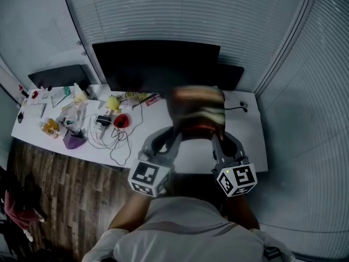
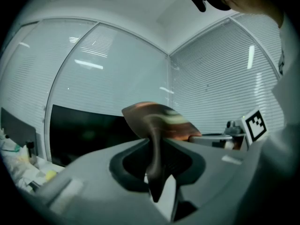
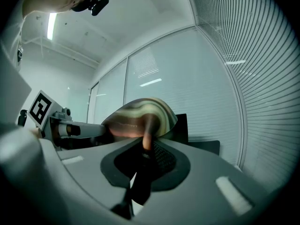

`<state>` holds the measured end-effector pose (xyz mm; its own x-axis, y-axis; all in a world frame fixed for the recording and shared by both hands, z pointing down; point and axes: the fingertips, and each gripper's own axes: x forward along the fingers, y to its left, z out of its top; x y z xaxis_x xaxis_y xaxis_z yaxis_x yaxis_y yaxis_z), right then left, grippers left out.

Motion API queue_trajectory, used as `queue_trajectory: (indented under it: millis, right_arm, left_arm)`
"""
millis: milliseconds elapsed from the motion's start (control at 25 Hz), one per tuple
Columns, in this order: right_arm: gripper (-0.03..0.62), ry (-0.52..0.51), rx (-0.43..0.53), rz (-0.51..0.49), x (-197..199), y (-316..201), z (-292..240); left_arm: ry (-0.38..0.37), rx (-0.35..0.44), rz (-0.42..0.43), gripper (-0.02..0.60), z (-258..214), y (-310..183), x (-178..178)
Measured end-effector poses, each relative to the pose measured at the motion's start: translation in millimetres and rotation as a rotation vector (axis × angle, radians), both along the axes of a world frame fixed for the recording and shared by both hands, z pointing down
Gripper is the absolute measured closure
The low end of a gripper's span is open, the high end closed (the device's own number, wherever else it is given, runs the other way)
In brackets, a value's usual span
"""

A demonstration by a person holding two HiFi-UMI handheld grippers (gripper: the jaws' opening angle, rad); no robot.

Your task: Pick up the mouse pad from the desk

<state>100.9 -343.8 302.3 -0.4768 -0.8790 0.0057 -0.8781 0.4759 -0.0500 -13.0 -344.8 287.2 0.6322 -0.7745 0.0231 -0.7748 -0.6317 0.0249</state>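
Note:
The mouse pad (image 1: 196,112), printed in brown, red and cream bands, hangs in the air above the white desk (image 1: 245,141), blurred in the head view. My left gripper (image 1: 175,135) is shut on its near left edge, and my right gripper (image 1: 216,137) is shut on its near right edge. In the left gripper view the mouse pad (image 2: 157,125) is pinched edge-on between the jaws of the left gripper (image 2: 157,165) and fans out beyond them. The right gripper view shows the mouse pad (image 3: 140,118) clamped the same way in the right gripper (image 3: 143,165), with the left gripper's marker cube at the left.
A large dark monitor (image 1: 155,64) stands at the back of the desk. Clutter lies on the desk's left half: cables (image 1: 112,138), a red object (image 1: 121,121), a yellow object (image 1: 113,102), a purple bag (image 1: 73,141). Wooden floor (image 1: 60,195) shows at left. Window blinds surround the desk.

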Motion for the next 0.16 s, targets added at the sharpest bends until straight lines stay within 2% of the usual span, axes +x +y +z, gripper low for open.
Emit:
queue_trajectory:
  millis: [160]
  right_arm:
    - [0.560,-0.013,-0.005,-0.003,0.4,-4.8,2.2]
  left_arm:
    - [-0.003,-0.007,0.001,0.500,0.1,-4.3,0.4]
